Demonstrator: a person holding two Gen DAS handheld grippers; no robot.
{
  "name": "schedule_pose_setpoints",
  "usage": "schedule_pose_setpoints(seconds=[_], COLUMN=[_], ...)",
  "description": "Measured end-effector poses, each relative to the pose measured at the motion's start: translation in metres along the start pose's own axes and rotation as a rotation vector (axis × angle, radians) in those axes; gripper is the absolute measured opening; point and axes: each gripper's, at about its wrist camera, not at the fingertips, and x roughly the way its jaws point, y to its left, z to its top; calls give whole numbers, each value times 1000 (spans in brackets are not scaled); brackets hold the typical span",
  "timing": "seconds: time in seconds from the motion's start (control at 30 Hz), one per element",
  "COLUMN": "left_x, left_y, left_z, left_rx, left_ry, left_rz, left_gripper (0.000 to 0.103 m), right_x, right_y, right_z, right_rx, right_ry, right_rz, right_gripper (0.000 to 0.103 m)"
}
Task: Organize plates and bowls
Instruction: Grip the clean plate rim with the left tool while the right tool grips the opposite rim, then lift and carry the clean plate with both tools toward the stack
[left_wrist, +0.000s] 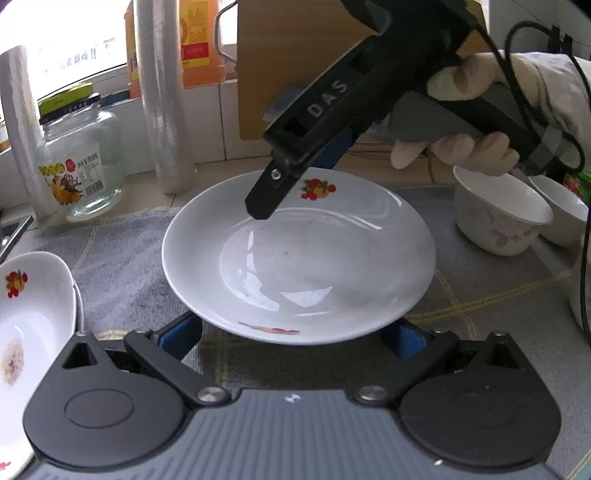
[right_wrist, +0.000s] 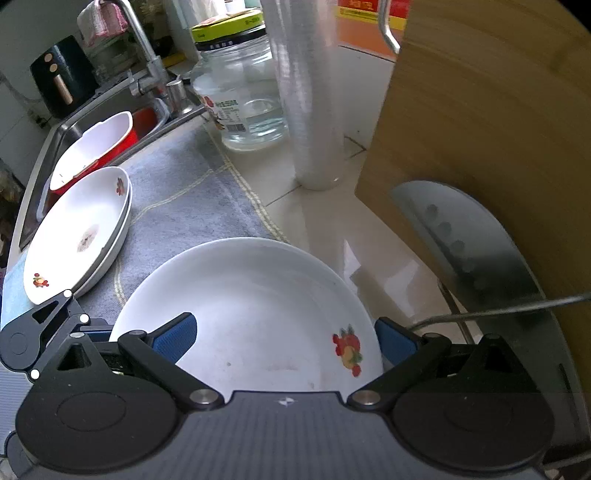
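The fruit-print plate (left_wrist: 299, 254) lies on the grey mat (left_wrist: 125, 266) between your two grippers. Fingers of the left gripper (left_wrist: 295, 334) and right gripper (right_wrist: 286, 338) stand apart, flanking opposite rims. Next: pinch one rim, carry it to the plate stack (right_wrist: 79, 229).

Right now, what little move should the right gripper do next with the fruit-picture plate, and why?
Probably close the right gripper on the fruit-print plate at its rim. Its jaws stand open astride that rim, one pad inside, one outside, so nothing grips it yet. Once held, it could join the stacked plates by the sink.
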Motion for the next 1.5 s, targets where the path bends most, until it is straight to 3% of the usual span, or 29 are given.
schedule_pose_setpoints(seconds=[0.4, 0.57, 0.97, 1.5], left_x=[-7, -7, -7, -19], left_y=[-2, -1, 3, 3], left_z=[1, 0, 0, -3], left_rx=[15, 26, 55, 78], left_ry=[-10, -1, -4, 1], left_rz=[-9, -8, -27, -25], left_gripper=[102, 102, 103, 102], right_x=[11, 8, 15, 3], right_y=[0, -5, 0, 2], right_z=[3, 3, 2, -5], right_rx=[-25, 5, -14, -5], right_ry=[42, 67, 66, 43], right_rz=[20, 75, 55, 124], right_gripper=[103, 103, 103, 103])
